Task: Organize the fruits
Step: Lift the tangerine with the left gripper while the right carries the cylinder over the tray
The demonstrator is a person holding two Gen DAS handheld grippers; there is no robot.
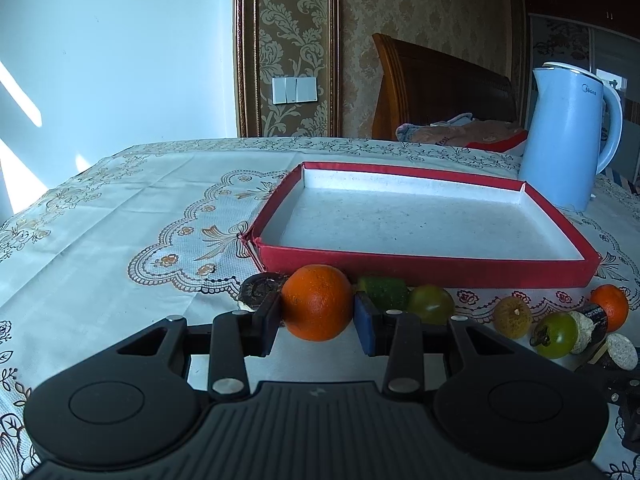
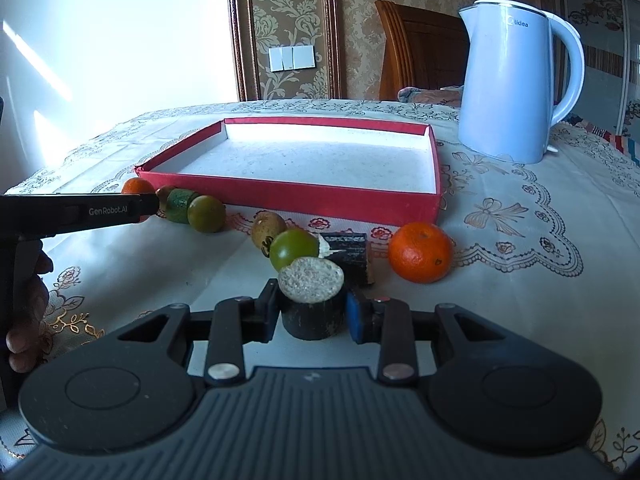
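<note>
My left gripper (image 1: 316, 314) is shut on an orange (image 1: 317, 302), just in front of the red tray (image 1: 424, 268). Behind it lie a dark sugarcane piece (image 1: 260, 288), a green cucumber piece (image 1: 382, 292) and a green tomato (image 1: 431, 304). My right gripper (image 2: 312, 314) is shut on a dark sugarcane piece (image 2: 312, 300) with a pale cut top. Ahead of it lie a green tomato (image 2: 294, 249), a longan (image 2: 267, 229), another sugarcane piece (image 2: 348, 254) and a second orange (image 2: 420, 251). The red tray (image 2: 288, 194) is empty.
A light blue kettle (image 2: 516, 84) stands at the tray's right rear corner. The left gripper's body (image 2: 80, 212) and the hand holding it reach in from the left. A patterned tablecloth (image 1: 120, 216) covers the table. A wooden headboard stands behind.
</note>
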